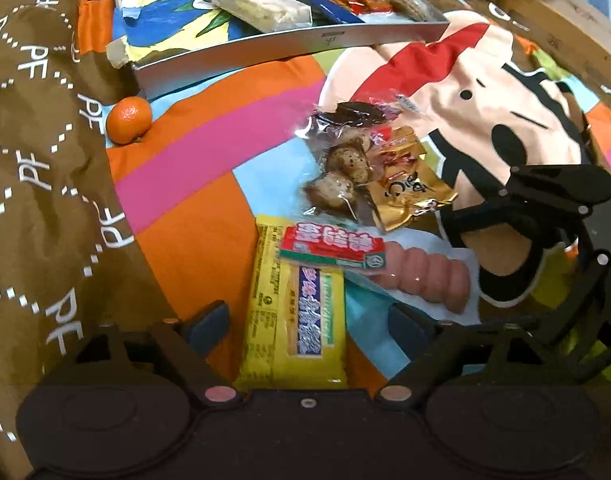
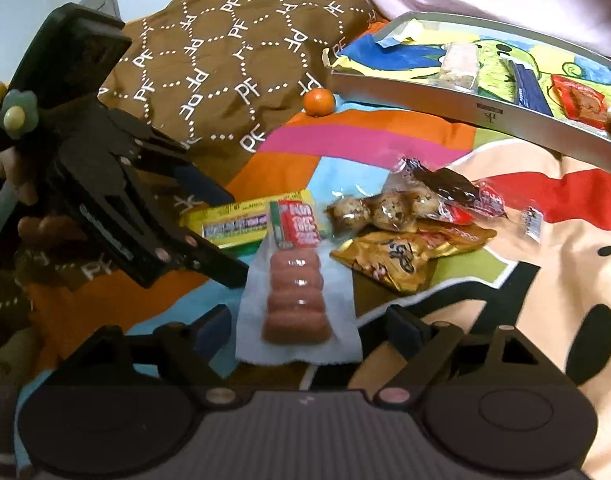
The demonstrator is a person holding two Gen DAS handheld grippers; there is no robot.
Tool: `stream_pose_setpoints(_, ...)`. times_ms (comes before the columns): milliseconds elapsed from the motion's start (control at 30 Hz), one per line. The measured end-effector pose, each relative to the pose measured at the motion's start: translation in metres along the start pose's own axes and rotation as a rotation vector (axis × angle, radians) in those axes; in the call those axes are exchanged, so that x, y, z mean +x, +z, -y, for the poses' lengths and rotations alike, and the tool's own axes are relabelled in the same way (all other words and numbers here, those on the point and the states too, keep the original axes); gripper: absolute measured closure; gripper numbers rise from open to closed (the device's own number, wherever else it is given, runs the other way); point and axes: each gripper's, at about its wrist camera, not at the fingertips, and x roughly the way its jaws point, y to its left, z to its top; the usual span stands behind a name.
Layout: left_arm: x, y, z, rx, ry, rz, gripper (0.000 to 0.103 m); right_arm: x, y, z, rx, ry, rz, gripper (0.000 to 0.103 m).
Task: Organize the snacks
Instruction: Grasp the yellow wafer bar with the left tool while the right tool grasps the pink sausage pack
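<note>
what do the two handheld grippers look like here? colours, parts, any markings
Both are matte black plastic linkage grippers with pale round pivot pins and dark blue-grey finger pads. The left gripper, seen from the right wrist view, has white lettering along one arm and a green flower-shaped knob. The right gripper looks identical. No cables visible.

Brown cloth [image 2: 233, 64] — repeated "PF"; snack wrappers' print seemingly illegible.

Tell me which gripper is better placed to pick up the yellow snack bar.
Left. The left gripper is open with the yellow snack bar lying between its fingers. The right gripper is open around the sausage pack instead.
</note>
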Motion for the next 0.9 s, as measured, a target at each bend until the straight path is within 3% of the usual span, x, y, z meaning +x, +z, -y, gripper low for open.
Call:
stream_pose_setpoints(133,0.003,0.001,0.003,0.026,0.018,-0.008,0.017,0.007,0.002,-0.003,0.017,-0.007,0.012,0.016)
stream_pose_setpoints(267,0.004,0.001,0.006,0.026,0.049,-0.009,0.021,0.011,0.002,-0.007,0.013,-0.065,0.003,0.025)
stream_pose_setpoints(367,0.002,0.002,0.01,0.007,0.075,-0.014,0.031,0.009,0.001,-0.01,0.007,-0.095,0.003,0.034)
stream_pose_setpoints(533,-0.003,0.004,0.014,-0.121,0.1,-0.031,0.051,0.003,0.002,-0.008,0.044,-0.088,-0.023,0.036)
stream_pose_setpoints(633,-0.003,0.002,0.016,-0.192,0.122,-0.018,0.051,0.002,0.0,-0.01,0.03,-0.085,-0.03,0.033)
stream_pose_setpoints(767,0.002,0.002,0.023,-0.224,0.171,0.003,0.046,0.005,0.0,-0.011,0.016,-0.089,-0.024,0.024)
stream_pose_setpoints(900,0.005,-0.001,0.031,-0.238,0.227,0.033,0.045,0.007,-0.001,-0.011,0.012,-0.09,-0.026,0.023)
